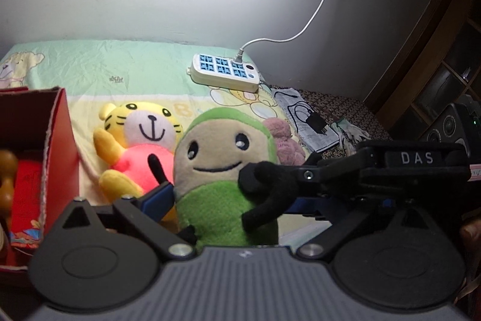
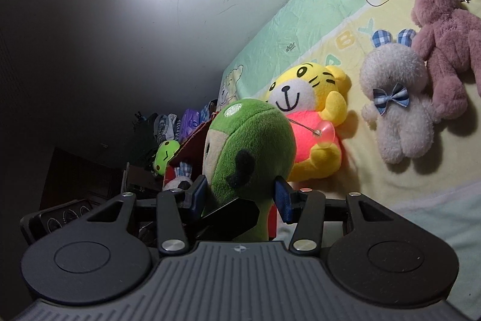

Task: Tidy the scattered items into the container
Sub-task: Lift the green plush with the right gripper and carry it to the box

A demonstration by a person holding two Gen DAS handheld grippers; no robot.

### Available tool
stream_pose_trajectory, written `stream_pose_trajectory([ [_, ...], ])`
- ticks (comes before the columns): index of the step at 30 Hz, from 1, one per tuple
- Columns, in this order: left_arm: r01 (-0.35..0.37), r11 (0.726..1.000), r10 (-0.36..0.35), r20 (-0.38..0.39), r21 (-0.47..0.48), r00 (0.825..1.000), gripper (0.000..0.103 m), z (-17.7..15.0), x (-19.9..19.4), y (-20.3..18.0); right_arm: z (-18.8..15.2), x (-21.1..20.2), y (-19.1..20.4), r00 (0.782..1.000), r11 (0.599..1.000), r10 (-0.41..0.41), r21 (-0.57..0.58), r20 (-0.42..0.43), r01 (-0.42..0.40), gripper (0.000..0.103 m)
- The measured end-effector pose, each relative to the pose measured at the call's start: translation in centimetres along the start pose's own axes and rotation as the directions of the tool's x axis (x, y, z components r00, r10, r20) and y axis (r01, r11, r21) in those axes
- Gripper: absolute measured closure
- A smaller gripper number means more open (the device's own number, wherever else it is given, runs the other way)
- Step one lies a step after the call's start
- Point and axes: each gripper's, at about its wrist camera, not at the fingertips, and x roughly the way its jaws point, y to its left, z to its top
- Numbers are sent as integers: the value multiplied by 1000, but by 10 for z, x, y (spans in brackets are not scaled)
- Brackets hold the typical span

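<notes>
Hidden or cut off: the right finger of the left tongs (image 1: 231, 200) is lost behind the other tool crossing the left wrist view at centre right; only its blue-padded left finger shows. The red cardboard box (image 1: 58, 140) is cut by the left edge of that view, and its contents are hard to make out. A pink fuzzy plush bear (image 2: 445, 50) runs off the right edge of the right wrist view.

Green plush doll (image 2: 249, 146): soft pile fabric, rounded head, beige face with stitched smile, thin black limbs; centre of both views, lifted in front of the bed sheet (image 2: 330, 29).

Right tongs (image 2: 240, 197): closed on the green plush doll, blue pads pressed into its sides low in the frame.

Left tongs: spread wide; the visible pad stands apart from the doll.

Yellow tiger plush in a pink shirt (image 1: 135, 140): lying on the sheet just behind the doll, a clear suction cup on its string.

White fleecy rabbit plush with a blue checked bow (image 2: 396, 110): lying on the sheet between tiger and bear.

White power strip with blue sockets (image 1: 225, 72): hard plastic, on the sheet near the wall, its cable rising to the upper right.

Bed sheet: creased pale green and yellow cloth with cartoon prints.
</notes>
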Motion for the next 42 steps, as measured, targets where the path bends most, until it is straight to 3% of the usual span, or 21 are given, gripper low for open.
stream_pose_trajectory([
  [9,-71,997,67,115,23,991,3,12,-63,35,-1,43,64,998,994,63,-94,-19,-64,53],
  [20,-92,995,96,127,-38,987,3,27,-117,135,-12,140,124,995,986,75,-146,-60,-83,53],
  [30,-123,990,127,71,-63,989,2,22,-119,207,-30,205,139,997,984,39,-170,-72,-51,53],
  [42,-130,990,129,-16,-58,992,3,11,-99,249,-44,245,125,997,993,1,-121,-71,-10,53],
])
